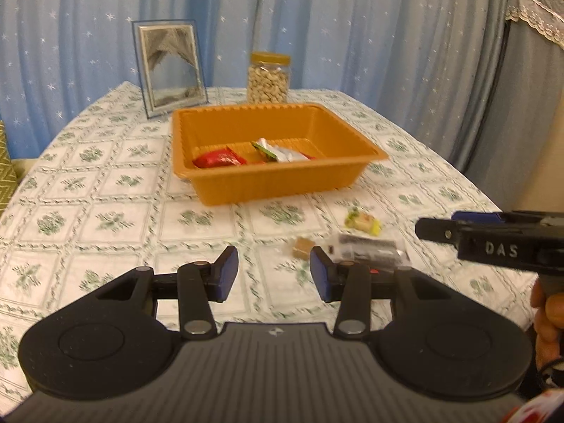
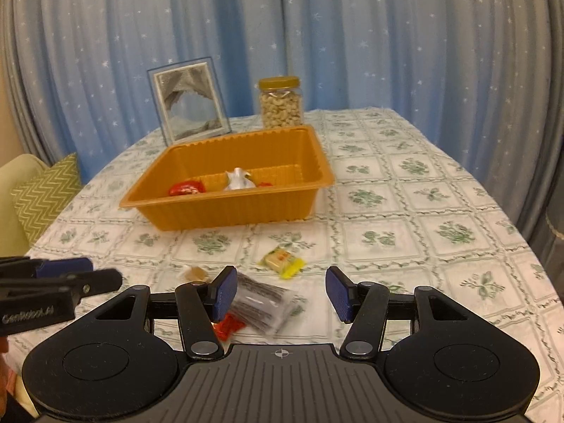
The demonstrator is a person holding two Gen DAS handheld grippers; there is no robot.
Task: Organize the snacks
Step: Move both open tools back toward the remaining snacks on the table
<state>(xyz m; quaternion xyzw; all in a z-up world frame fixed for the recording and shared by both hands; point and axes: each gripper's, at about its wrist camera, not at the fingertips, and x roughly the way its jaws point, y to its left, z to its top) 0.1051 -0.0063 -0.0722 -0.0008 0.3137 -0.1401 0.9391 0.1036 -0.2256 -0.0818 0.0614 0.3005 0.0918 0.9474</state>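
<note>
An orange tray sits mid-table and holds a red packet and a silver packet. Loose snacks lie on the tablecloth in front of it: a yellow-green candy, a small brown candy, a clear packet of dark sticks and a red wrapper. My left gripper is open and empty, just left of the clear packet. My right gripper is open and empty above the loose snacks.
A jar of nuts and a picture frame stand behind the tray. Blue curtains hang behind the table. A green patterned cushion lies off the table's left edge. The right gripper's side shows in the left wrist view.
</note>
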